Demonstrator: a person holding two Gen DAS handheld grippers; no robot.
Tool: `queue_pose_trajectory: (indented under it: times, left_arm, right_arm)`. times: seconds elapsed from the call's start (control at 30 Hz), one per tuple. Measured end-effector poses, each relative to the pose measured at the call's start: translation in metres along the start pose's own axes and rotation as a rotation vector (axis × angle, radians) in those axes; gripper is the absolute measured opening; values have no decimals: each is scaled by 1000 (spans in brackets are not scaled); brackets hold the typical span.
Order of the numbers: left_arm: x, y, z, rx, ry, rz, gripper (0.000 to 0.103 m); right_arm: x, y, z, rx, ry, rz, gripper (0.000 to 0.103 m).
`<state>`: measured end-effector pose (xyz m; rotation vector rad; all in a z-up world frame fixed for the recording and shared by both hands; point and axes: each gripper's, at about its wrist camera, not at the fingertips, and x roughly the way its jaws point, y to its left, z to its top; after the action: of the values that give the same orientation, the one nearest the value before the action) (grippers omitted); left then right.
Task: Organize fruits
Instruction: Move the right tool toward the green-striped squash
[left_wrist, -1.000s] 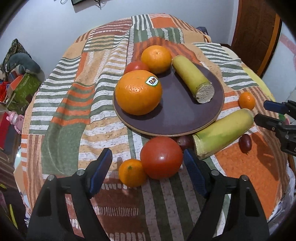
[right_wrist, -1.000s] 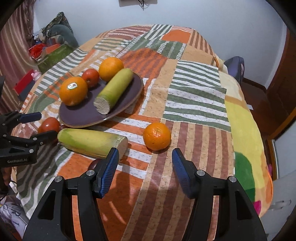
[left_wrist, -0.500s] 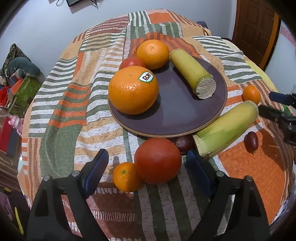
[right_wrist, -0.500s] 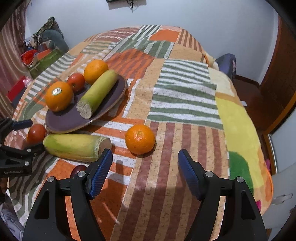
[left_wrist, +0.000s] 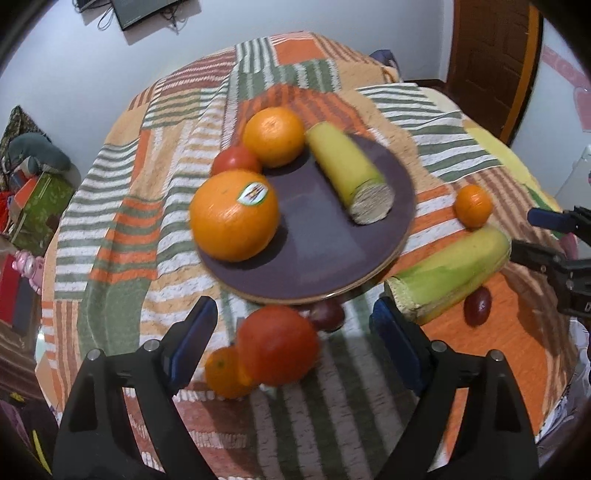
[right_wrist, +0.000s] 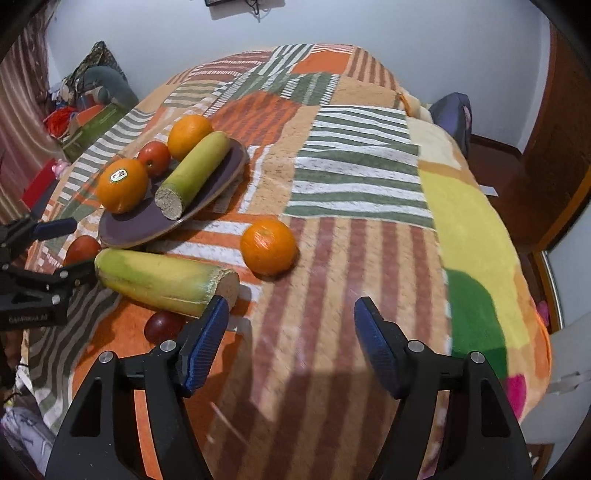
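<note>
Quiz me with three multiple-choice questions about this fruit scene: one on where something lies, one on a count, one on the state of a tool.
1. Where does the orange with the sticker lie?
A. on the dark plate
B. on the bare blanket
C. between a tool's fingers

2. How many fruits lie on the plate?
A. two
B. four
C. six

3. What is the state of the right tool?
A. shut on the small orange
B. open with nothing between its fingers
C. shut on the yellow-green stalk piece

Answers:
1. A, since it rests on the plate's left part beside a red fruit.
2. B, since two oranges, one red fruit and one cut stalk piece lie there.
3. B, since its blue pads stand apart over bare blanket, short of the small orange.
</note>
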<state>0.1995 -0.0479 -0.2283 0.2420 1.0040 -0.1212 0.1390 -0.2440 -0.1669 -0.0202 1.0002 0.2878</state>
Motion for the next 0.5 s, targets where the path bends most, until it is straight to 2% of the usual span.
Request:
queue_pose_trajectory:
  times: [0.03, 0.1, 0.13, 0.23, 0.33, 0.5]
  left_arm:
    - [-1, -4, 2, 8, -6, -10, 87]
    - [-1, -12, 7, 27, -8, -24, 87]
    - [0, -16, 9, 35, -9, -21, 87]
    - [2, -20, 15, 23, -11, -8, 87]
    - [-2, -10, 16, -29, -16, -45, 87]
    - [-16, 14, 6, -78, -34, -23, 91]
  right_arm:
    - [-4, -3, -3, 7, -3, 7, 69]
    - [-12, -8, -8, 32, -9, 77, 69]
    - [-16, -8, -10, 33, -15, 81, 69]
    - [-20, -4, -12, -1, -22, 14, 69]
    - [-23, -3, -7, 6, -31, 44, 69]
    - [-23, 17, 9, -62, -56, 83, 69]
